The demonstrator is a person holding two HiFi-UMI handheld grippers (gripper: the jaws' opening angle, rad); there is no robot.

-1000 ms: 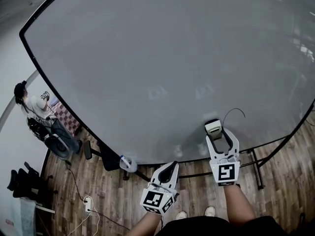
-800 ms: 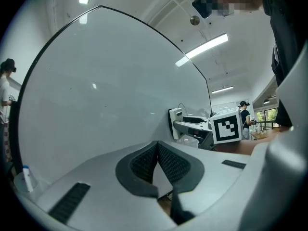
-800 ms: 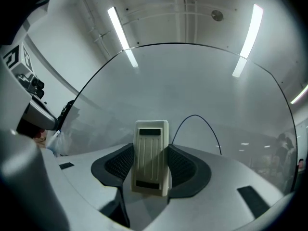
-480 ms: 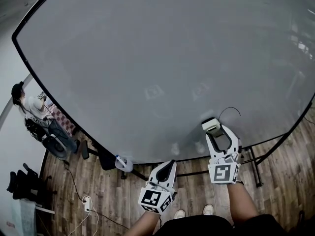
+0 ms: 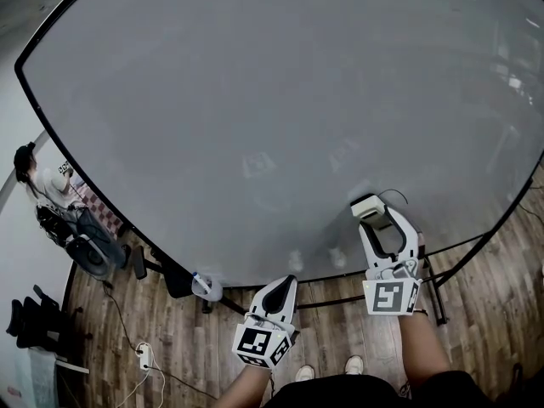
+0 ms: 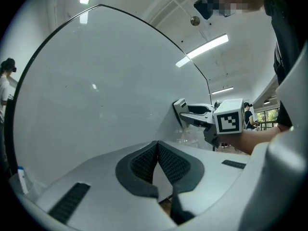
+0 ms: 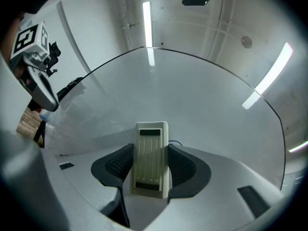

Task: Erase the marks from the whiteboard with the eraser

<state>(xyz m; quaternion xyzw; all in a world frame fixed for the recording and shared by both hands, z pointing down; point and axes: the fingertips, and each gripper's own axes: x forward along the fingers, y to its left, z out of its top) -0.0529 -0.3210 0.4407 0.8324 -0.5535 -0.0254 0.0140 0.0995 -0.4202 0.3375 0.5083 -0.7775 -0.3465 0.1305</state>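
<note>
Right gripper view: right tongs (image 7: 150,148) grip the eraser (image 7: 150,166) beside a mark (image 5: 393,191).

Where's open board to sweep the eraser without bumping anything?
The whiteboard is bare above and to the left of the eraser, which is held in the right gripper, all the way to its top and left edges. It is tighter just right of the eraser, at the curled mark, and along the lower edge, where the shut left gripper hangs.

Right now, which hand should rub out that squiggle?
Right. The right gripper holds the eraser at the board, just beside the squiggle. The left gripper is shut, empty and hangs lower.
</note>
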